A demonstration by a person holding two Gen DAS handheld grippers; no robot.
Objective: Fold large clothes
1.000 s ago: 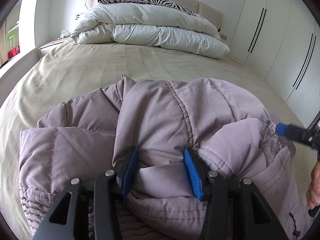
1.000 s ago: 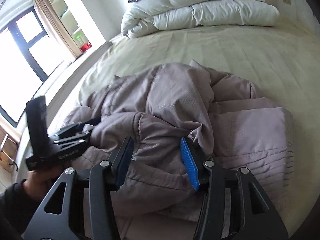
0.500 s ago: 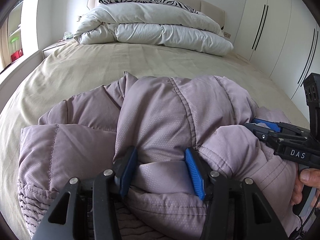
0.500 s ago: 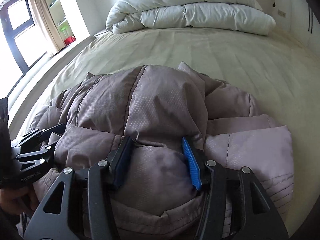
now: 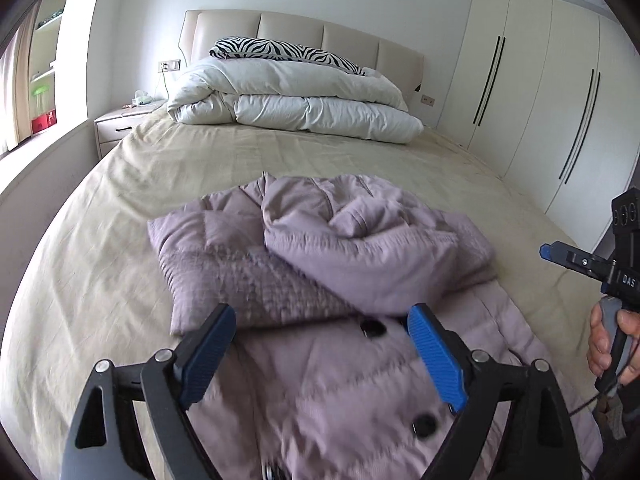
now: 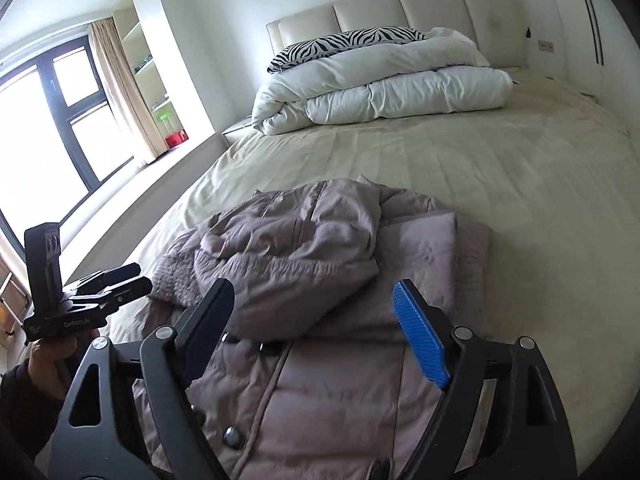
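A mauve padded jacket (image 5: 340,264) lies on the beige bed sheet (image 5: 160,184), its upper part and hood folded down over the buttoned front. It also shows in the right wrist view (image 6: 304,264). My left gripper (image 5: 320,344) is open and empty, raised above the jacket's front. My right gripper (image 6: 312,320) is open and empty too, above the same front. Each gripper appears at the edge of the other's view: the right one (image 5: 576,260), the left one (image 6: 112,284).
A folded white duvet (image 5: 292,104) and a zebra pillow (image 5: 280,50) lie at the headboard. A nightstand (image 5: 120,124) stands to the left of the bed, white wardrobes (image 5: 540,100) to the right. A window (image 6: 44,128) is on the left wall.
Both grippers have opened and let go of the jacket. They have drawn back and up, and the folded upper part now rests on the jacket's front.
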